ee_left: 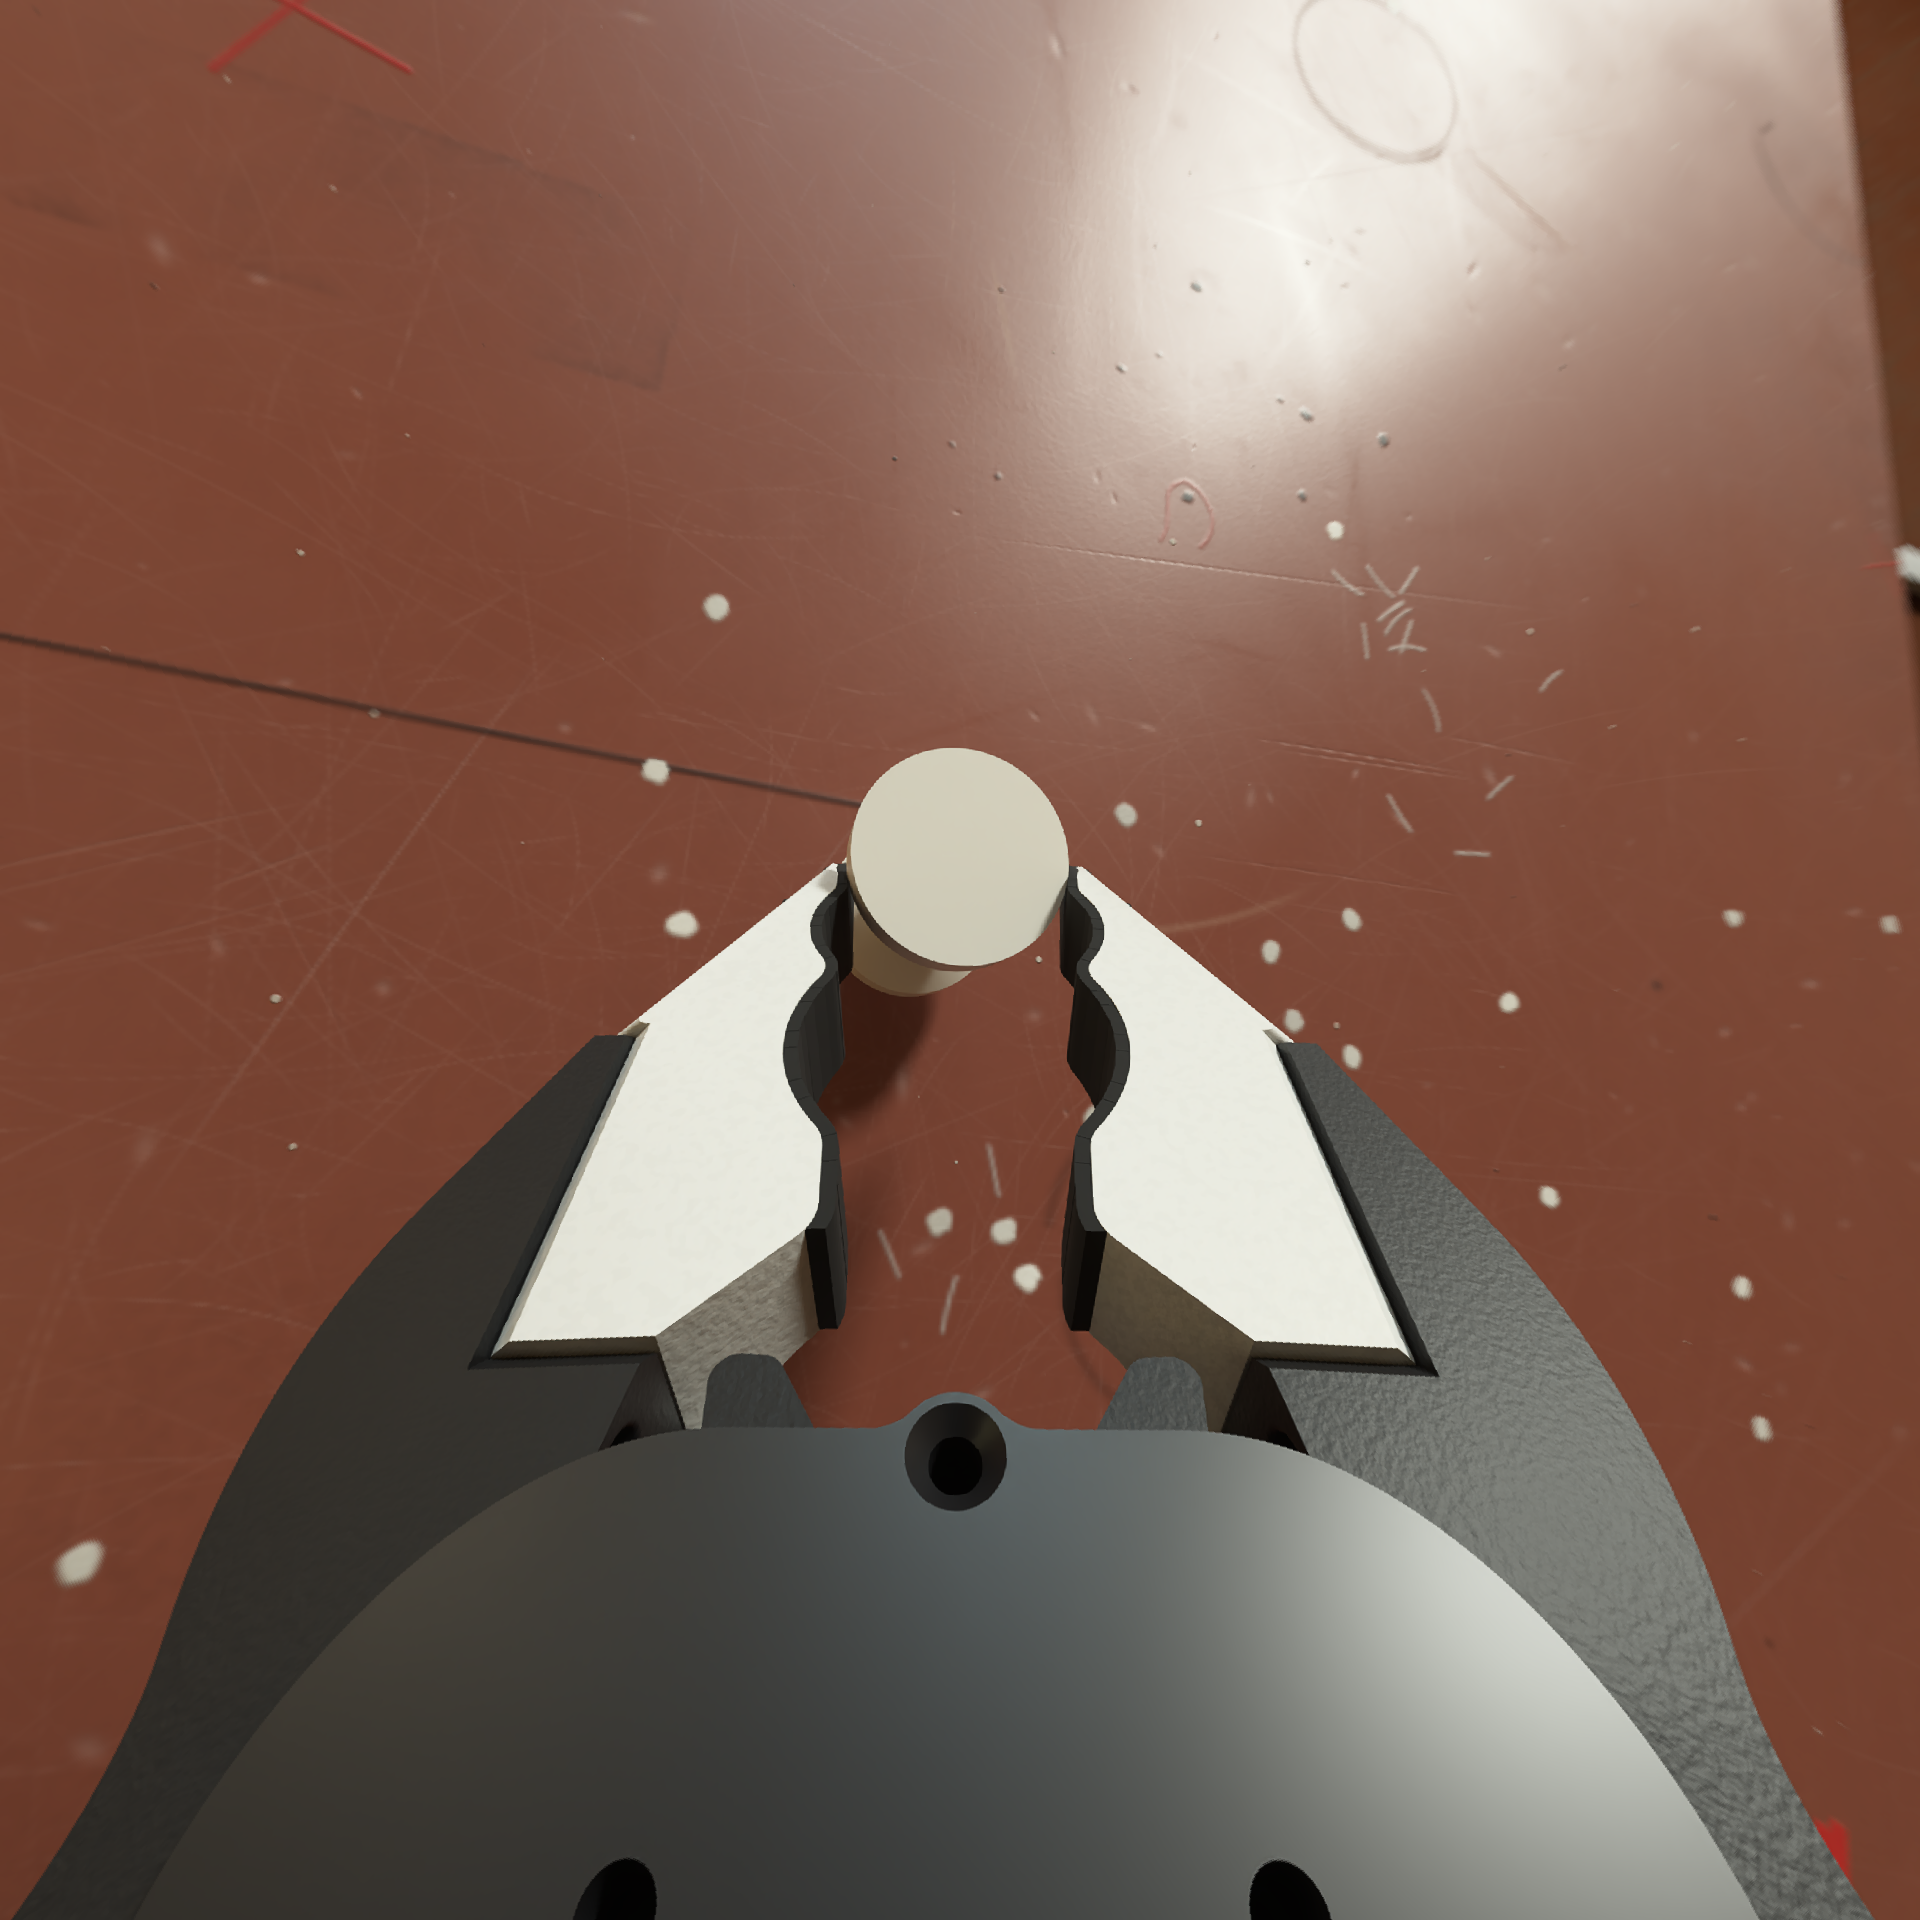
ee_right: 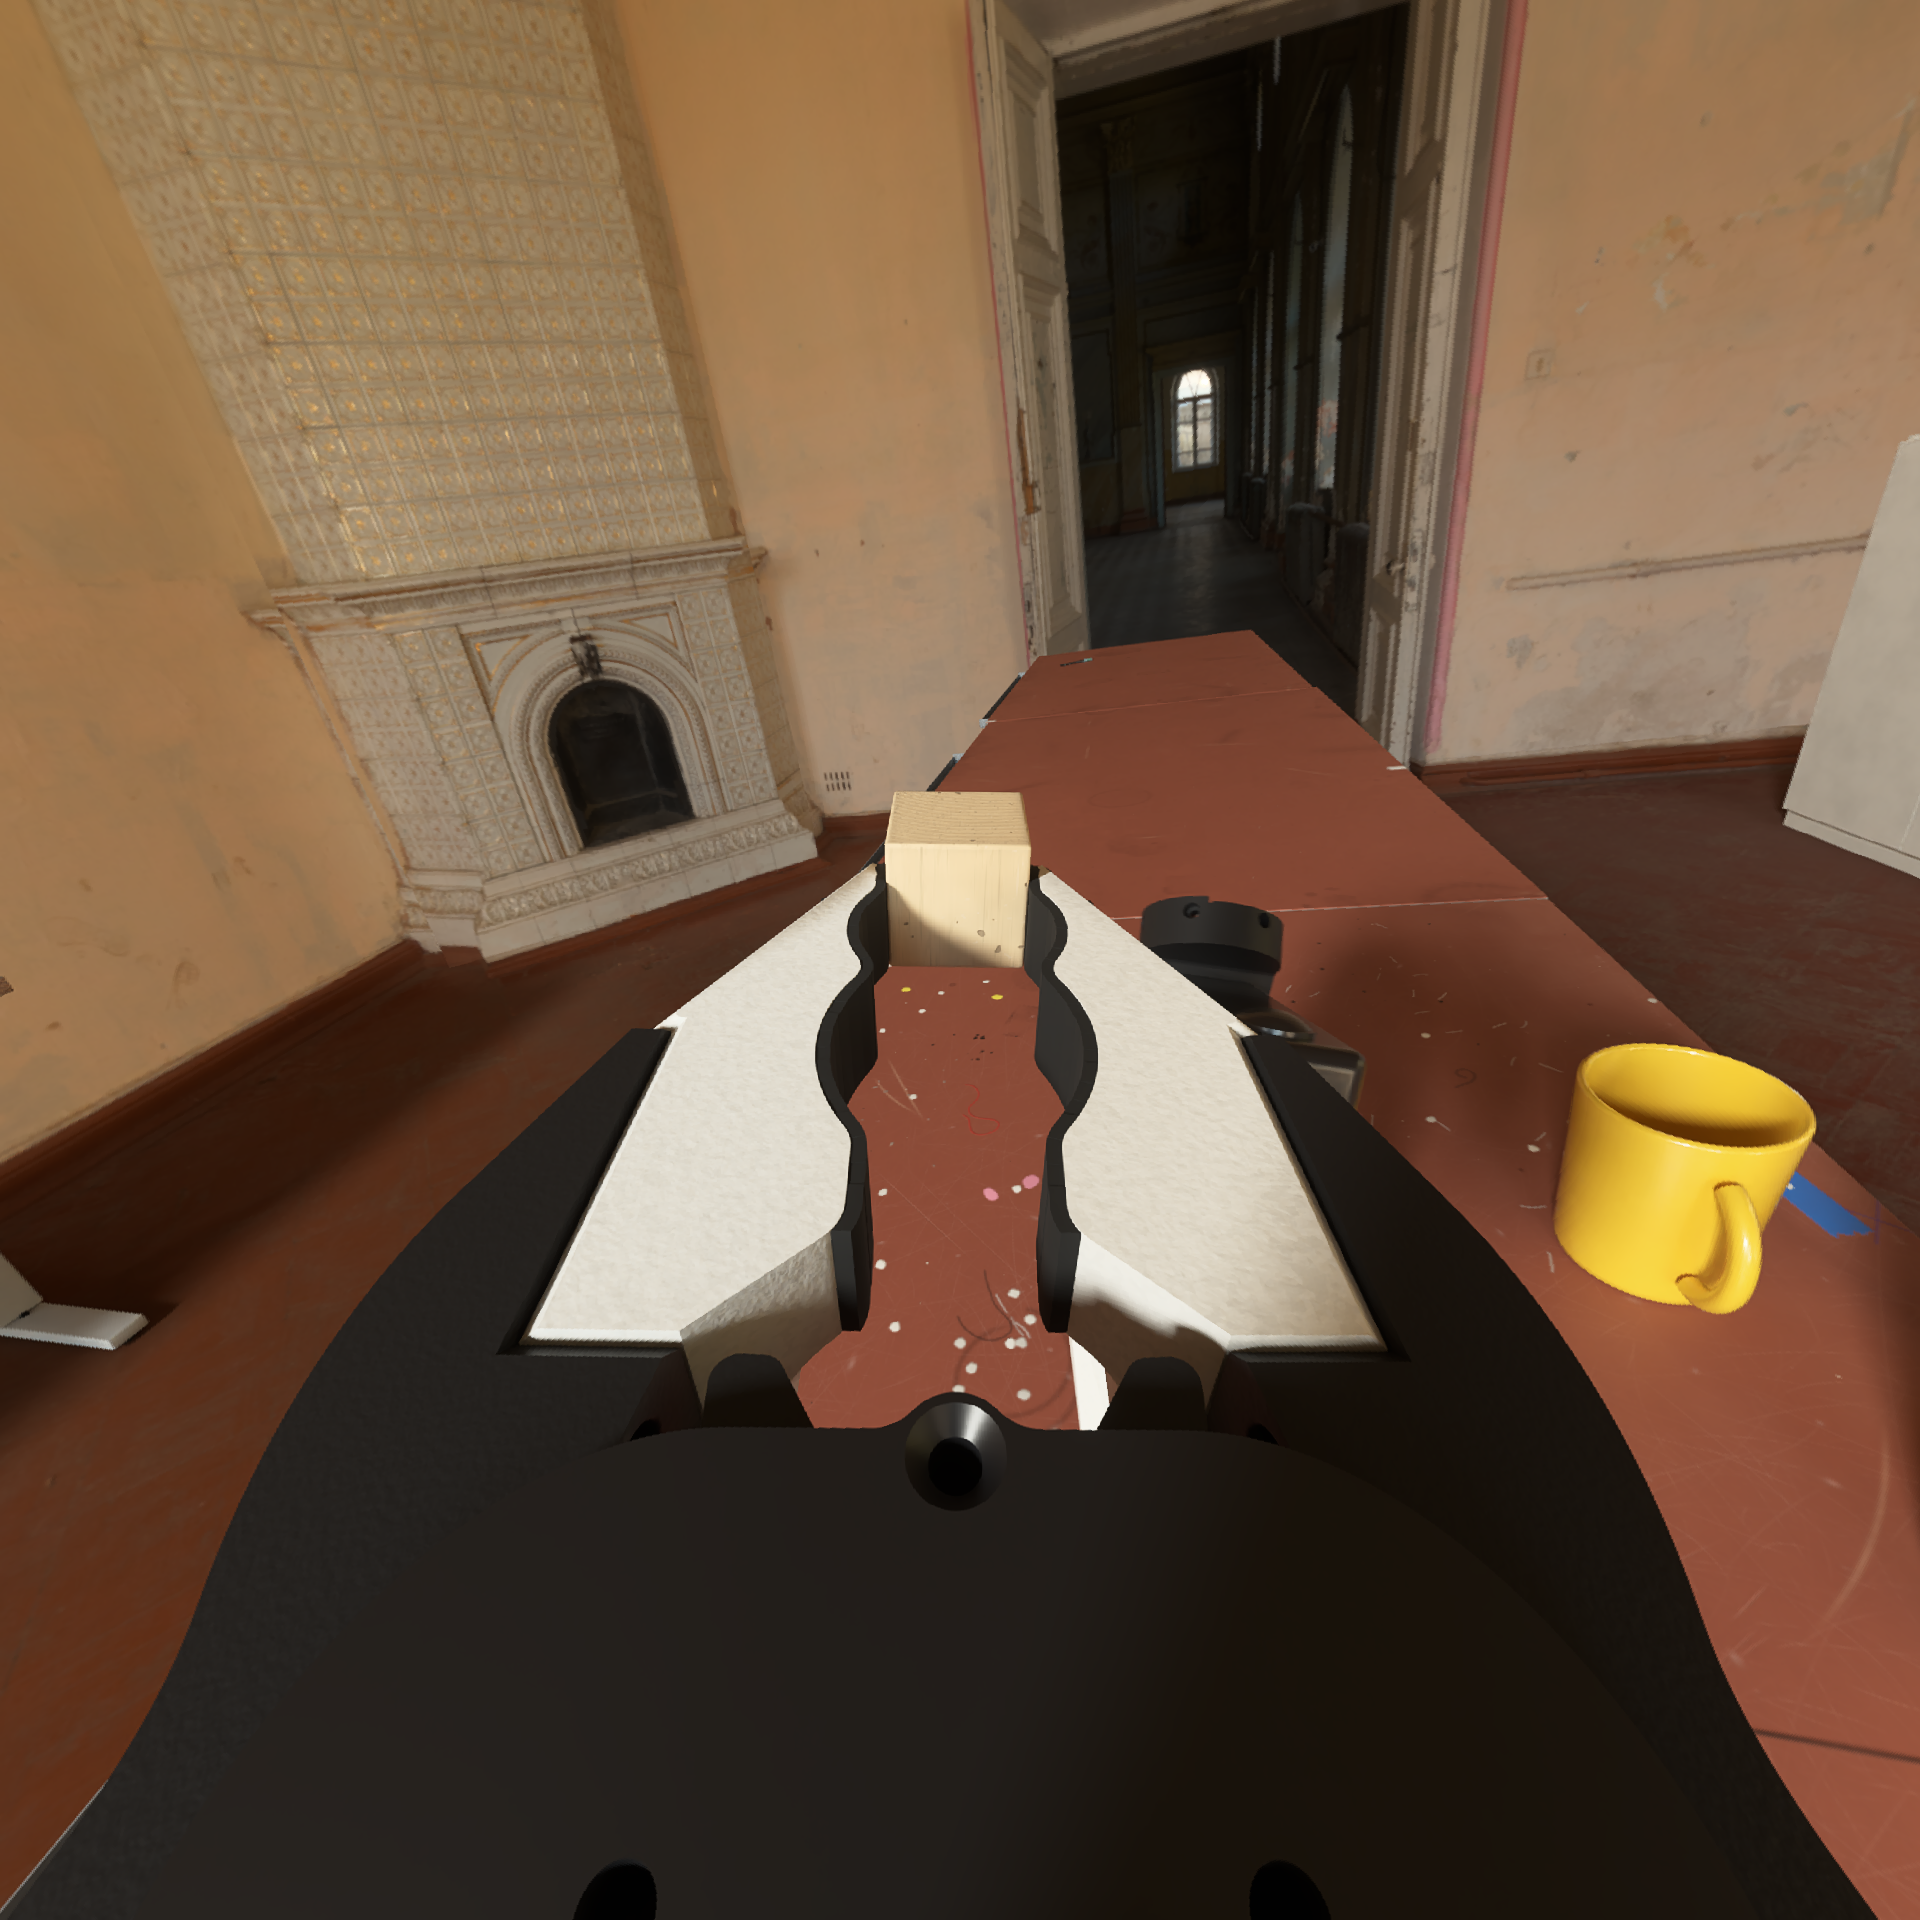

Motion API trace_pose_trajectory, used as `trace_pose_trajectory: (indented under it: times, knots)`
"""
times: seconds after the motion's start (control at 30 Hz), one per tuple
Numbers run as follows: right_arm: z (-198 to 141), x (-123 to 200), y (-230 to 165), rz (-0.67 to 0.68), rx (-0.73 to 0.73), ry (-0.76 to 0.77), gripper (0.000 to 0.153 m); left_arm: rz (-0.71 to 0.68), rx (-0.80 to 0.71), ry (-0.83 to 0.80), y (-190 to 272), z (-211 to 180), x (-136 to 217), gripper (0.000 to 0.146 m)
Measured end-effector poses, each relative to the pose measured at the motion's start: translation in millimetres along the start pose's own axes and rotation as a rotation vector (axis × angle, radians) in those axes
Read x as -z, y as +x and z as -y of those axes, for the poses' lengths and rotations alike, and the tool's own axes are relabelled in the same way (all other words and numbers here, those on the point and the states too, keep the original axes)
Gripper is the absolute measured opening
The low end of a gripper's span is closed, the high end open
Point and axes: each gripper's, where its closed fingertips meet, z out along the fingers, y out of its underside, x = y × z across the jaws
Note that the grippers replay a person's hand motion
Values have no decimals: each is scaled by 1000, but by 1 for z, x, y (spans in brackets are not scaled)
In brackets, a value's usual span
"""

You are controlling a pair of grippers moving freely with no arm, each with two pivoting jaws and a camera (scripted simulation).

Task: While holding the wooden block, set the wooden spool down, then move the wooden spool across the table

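The left gripper [ee_left: 956, 894] looks down at the red-brown surface [ee_left: 416, 520], and its jaws are closed on the wooden spool [ee_left: 956, 857]. The spool is pale and round. Its flat top faces the camera, and a bit of its thinner middle shows below that top. The two dark tips of the jaws press on the spool from both sides, right at the very end of the jaws. A dark shadow lies on the surface just under the spool, so I cannot tell if the spool touches the surface or hangs a little above it. The surface there is full of thin scratches and small white dots, and a thin dark line runs across it from the left edge of the picture to the spool. The right gripper [ee_right: 956, 904] points along the long surface [ee_right: 1195, 810] toward its far end, and its jaws are closed on the wooden block [ee_right: 956, 878]. The block is a light-colored cube, held up above the surface with its sides pinched between the jaw tips. A yellow mug [ee_right: 1678, 1169] stands upright on the surface near its right edge, with its handle turned toward the camera. Between the mug and the block, part of the left gripper [ee_right: 1236, 966] shows as a black shape.
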Motion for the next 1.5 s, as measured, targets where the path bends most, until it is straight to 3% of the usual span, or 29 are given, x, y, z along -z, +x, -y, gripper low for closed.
trace_pose_trajectory:
  times: [0.3, 0.4, 0.5, 0.83, 1.13, 1.33, 1.5]
  knots:
    - [-8, -4, 0, -23, 35, -62, 25, 434, -364, -133, 2, -2, -7, 40]
    - [-14, -6, 2, -46, 53, -102, 25, 520, -397, -86, -1, 0, -11, 40]
    - [-17, -7, 3, -64, 74, -128, 25, 542, -369, 11, -3, 3, -12, 40]
    - [-22, -7, 13, -178, 202, -205, 25, 572, -392, 19, -4, 5, -13, 40]
    - [-31, -20, 43, -558, 495, -501, 25, 567, -398, 25, -4, 5, -13, 40]
    - [-25, -24, 50, -710, 652, -569, 25, 567, -405, 25, -4, 6, -14, 40]
    - [-25, -20, 53, -831, 667, -584, 25, 567, -403, 25, -5, 6, -13, 40]
